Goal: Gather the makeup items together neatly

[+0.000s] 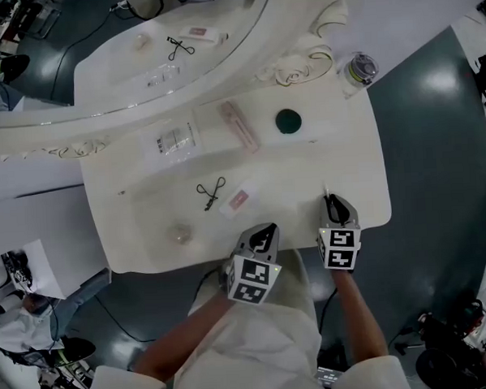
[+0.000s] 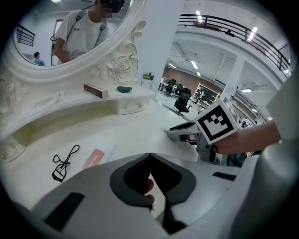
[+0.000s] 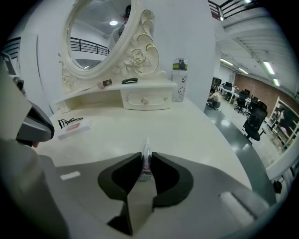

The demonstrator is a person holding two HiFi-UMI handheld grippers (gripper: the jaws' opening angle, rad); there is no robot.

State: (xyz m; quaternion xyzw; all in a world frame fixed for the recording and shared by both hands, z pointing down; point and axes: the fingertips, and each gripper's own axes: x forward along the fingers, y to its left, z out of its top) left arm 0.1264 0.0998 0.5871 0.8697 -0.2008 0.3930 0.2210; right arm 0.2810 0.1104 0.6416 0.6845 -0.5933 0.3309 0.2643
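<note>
On the white vanity table (image 1: 355, 167) lie a black eyelash curler (image 1: 211, 192) (image 2: 63, 163) and, beside it, a flat packet with a pink label (image 1: 237, 200) (image 2: 96, 158). A long pink box (image 1: 239, 126) and a dark green round item (image 1: 288, 121) rest on the raised shelf below the mirror. My right gripper (image 3: 146, 156) (image 1: 334, 205) is at the table's front right, shut on a thin clear tube (image 3: 146, 161) that points forward. My left gripper (image 2: 149, 156) (image 1: 265, 233) hovers at the front edge, its tips together with nothing between them.
A clear packet (image 1: 173, 140) lies on the shelf at the left. A small pale round pad (image 1: 181, 233) sits near the front left. A clear bottle (image 1: 358, 70) (image 3: 179, 80) stands at the back right corner. The ornate mirror frame (image 1: 301, 64) rises behind.
</note>
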